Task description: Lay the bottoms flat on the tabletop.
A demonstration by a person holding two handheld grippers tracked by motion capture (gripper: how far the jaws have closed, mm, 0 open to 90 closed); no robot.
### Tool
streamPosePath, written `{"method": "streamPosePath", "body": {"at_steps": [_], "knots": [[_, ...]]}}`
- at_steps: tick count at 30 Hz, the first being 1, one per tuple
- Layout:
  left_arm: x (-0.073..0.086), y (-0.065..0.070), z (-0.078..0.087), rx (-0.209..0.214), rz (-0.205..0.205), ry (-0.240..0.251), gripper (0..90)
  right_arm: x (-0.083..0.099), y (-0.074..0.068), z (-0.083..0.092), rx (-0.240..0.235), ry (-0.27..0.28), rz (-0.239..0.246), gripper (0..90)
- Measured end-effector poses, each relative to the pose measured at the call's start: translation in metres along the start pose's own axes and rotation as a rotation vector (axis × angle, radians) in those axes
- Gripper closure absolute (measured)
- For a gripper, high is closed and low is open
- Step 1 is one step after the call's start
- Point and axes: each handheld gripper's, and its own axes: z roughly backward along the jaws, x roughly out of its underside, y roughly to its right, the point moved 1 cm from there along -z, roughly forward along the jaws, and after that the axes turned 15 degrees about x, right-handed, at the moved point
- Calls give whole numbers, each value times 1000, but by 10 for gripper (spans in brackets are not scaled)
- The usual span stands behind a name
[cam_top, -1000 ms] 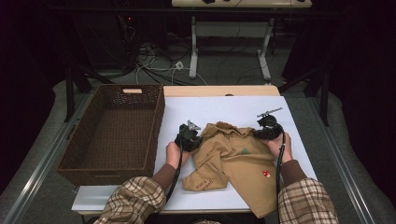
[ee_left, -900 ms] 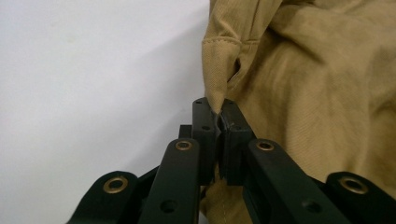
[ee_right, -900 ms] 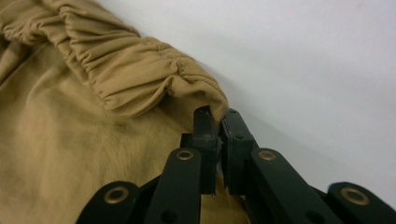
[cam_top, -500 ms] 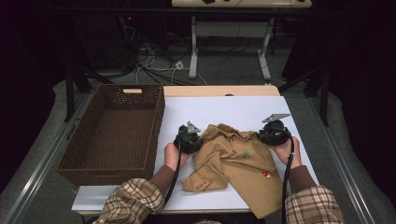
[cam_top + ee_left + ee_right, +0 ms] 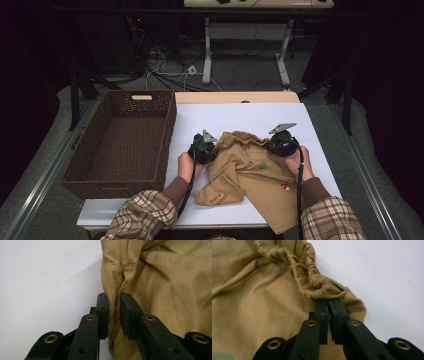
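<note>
I am seeing the garment (image 5: 250, 172) lying crumpled on the sheet (image 5: 240, 117) covering the bench (image 5: 235, 97), toward its near right part. The basket (image 5: 122, 142) is sitting to the left of the sheet, its right wall just beside the sheet's left edge. My left gripper (image 5: 204, 146) is sitting at the garment's left edge, my right gripper (image 5: 281, 142) at its far right corner, the cloth lying between them. Behind the bench, cables (image 5: 165, 70) are lying on the floor.
</note>
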Motion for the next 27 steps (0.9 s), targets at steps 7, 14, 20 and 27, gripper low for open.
{"method": "streamPosePath", "body": {"at_steps": [7, 14, 20, 27], "knots": [[-11, -1, 0, -20, 25, 22, 649, -6, 4, -11, 29, 1, -33, 787], [-23, -3, -8, -10, 49, 5, 558, -11, 8, -15, 66, 2, -26, 516], [-25, -7, -17, -10, 47, -25, 621, -10, 7, -28, 44, -34, -20, 512], [-22, -7, -21, 24, 34, -45, 834, -8, 7, -29, -1, -29, -66, 772]]}}
